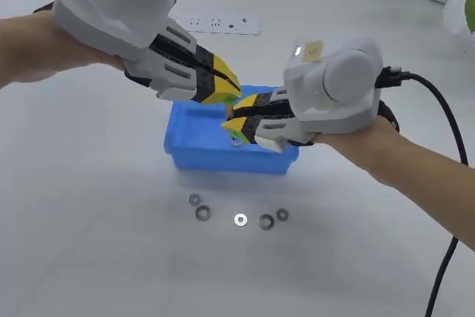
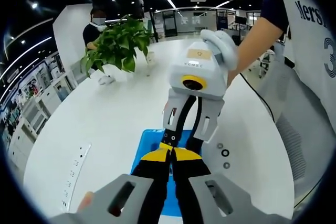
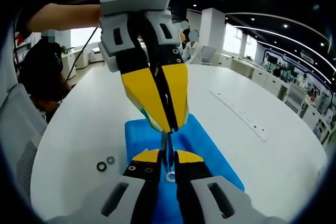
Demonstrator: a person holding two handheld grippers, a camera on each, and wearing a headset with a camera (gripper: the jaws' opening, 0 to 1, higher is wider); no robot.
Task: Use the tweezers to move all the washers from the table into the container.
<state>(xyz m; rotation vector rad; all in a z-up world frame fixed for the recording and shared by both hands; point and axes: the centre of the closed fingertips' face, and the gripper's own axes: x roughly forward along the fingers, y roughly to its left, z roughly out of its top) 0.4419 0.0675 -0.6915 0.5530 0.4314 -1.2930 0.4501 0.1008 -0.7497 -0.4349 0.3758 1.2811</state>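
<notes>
The shirt in the left gripper view shows the letters "ers" and a big "3"; the rest is cut off. The small dark word on top of the right gripper (image 2: 181, 129) is too tiny to read.

The tweezers (image 3: 167, 153) are thin and hard to see. Their long side runs along the right gripper's jaws, toward the left gripper (image 3: 169, 125). The right gripper pinches them. A small ring (image 3: 170, 176) sits at their near end, but it is not clear if they hold it. The left gripper's yellow jaws are pressed together, tip to tip with the right one, above the blue container (image 1: 223, 155).

Five washers (image 1: 240, 220) lie in a row on the white table (image 1: 89, 243), near the container's front wall.
</notes>
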